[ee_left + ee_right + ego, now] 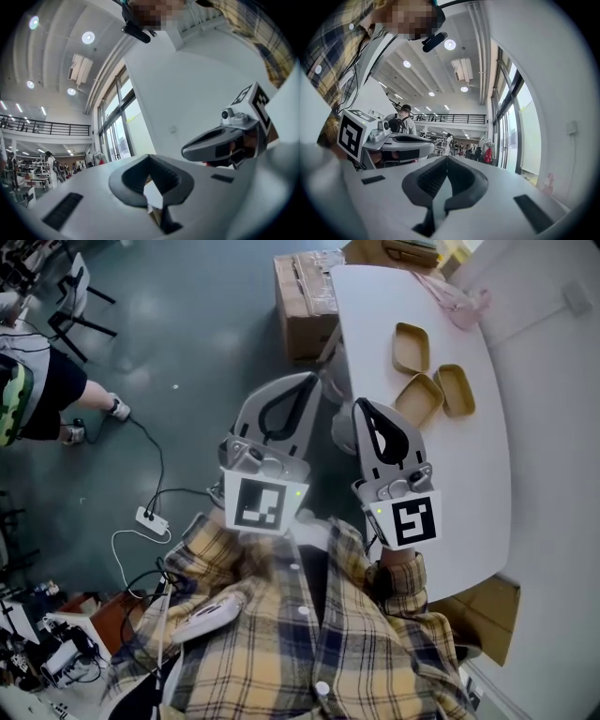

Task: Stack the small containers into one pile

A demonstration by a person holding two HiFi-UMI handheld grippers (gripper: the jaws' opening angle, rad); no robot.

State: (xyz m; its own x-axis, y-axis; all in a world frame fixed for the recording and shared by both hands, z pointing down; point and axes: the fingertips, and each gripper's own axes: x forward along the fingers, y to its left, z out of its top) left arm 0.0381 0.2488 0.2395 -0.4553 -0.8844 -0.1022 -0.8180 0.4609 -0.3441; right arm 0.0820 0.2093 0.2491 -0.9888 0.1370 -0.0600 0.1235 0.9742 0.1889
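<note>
Three small tan containers lie open side up on the white table (469, 493): one at the far side (411, 348), one in the middle (419, 399), one to its right (456, 390). They sit close together, none stacked. My left gripper (314, 379) is held in the air left of the table edge, its jaws shut and empty. My right gripper (360, 405) hangs beside it over the table's near-left edge, just short of the middle container, also shut on nothing. Both gripper views point up at the hall: left gripper (150, 159), right gripper (446, 159).
A cardboard box (305, 301) stands on the floor against the table's far left corner. A pink item (459, 306) lies at the table's far end. On the floor to the left are a power strip (152, 518) with cables, and a person (37, 381) stands there.
</note>
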